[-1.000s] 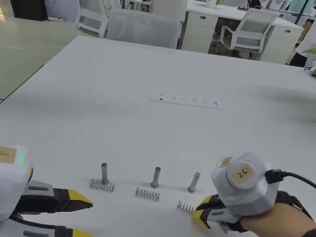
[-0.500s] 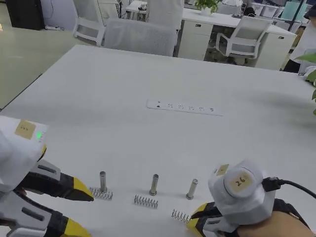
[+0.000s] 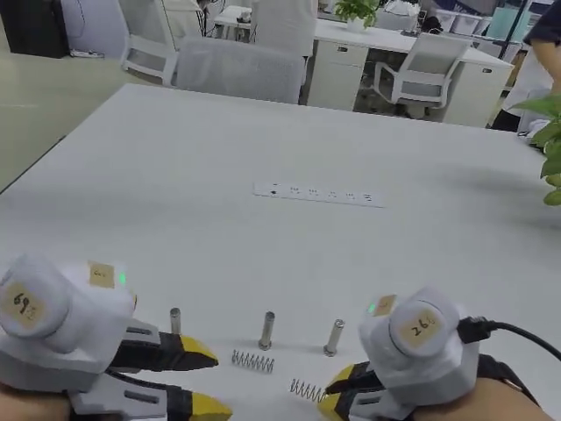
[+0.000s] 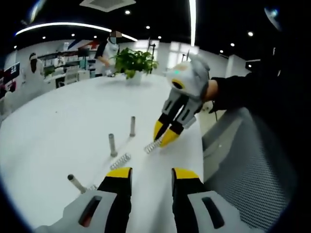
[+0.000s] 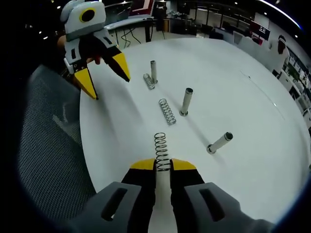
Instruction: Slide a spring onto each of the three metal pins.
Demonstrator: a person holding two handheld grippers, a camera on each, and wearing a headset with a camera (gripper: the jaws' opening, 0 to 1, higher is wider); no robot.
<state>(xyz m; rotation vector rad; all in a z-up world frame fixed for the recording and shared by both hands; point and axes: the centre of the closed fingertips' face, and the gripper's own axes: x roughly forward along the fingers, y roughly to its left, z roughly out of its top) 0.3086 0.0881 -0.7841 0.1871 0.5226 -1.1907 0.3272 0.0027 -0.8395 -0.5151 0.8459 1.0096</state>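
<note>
Likely a light, whippy spring [image 5: 162,143], quick to roll or buckle; best pinched crosswise at one end, bore clear. Lies flat by the near edge of the bench [image 3: 175,175], before the right-hand pin [image 3: 334,337], long axis roughly along that edge. Apparently nipped at its end coil by the right gripper [image 5: 163,165]. Holds the left gripper [image 4: 150,174] spread, empty.
</note>
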